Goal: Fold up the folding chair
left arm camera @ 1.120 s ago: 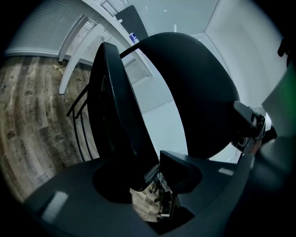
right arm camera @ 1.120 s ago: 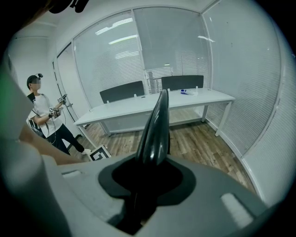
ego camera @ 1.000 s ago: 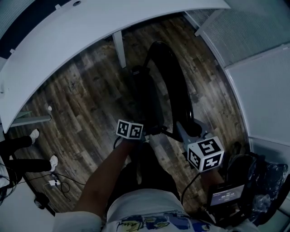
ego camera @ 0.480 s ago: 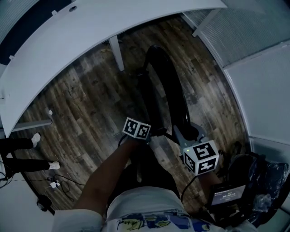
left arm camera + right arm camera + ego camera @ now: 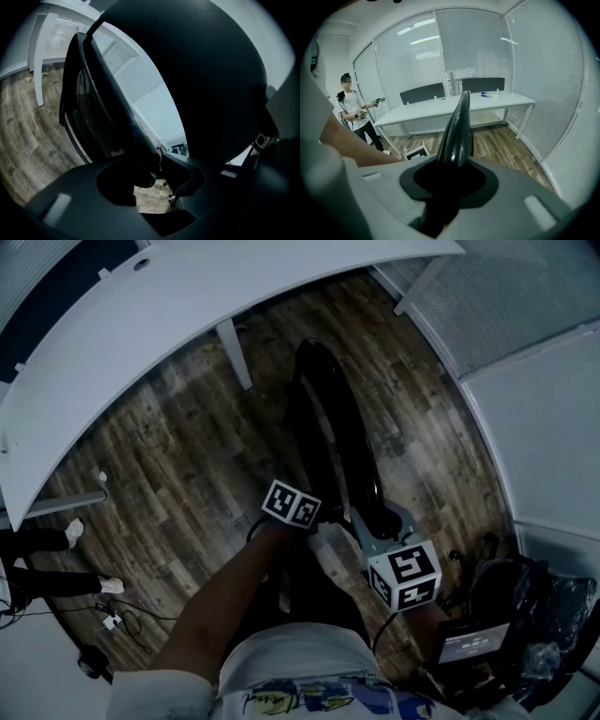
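Observation:
The black folding chair [image 5: 342, 418] stands on the wood floor in front of me, seen from above, its seat and back close together. My left gripper [image 5: 315, 514] is shut on a dark frame tube [image 5: 117, 117] of the chair, which runs between its jaws, while the rounded backrest [image 5: 201, 70] fills that view's upper right. My right gripper [image 5: 377, 523] is shut on the backrest's top edge [image 5: 457, 126], which rises straight out of its jaws. In their own views the left gripper [image 5: 150, 174] and right gripper [image 5: 440, 187] both show black chair parts filling the jaw gap.
A long white table [image 5: 187, 306] with a white leg [image 5: 232, 352] curves behind the chair. White partition walls [image 5: 544, 427] stand at the right. A black bag and a device [image 5: 469, 643] lie at bottom right. Another person [image 5: 349, 108] stands at the far left.
My left gripper has moved to the right in the head view, nearer the right one, rolling a little. The chair looks narrower. The right gripper keeps its hold on the backrest.

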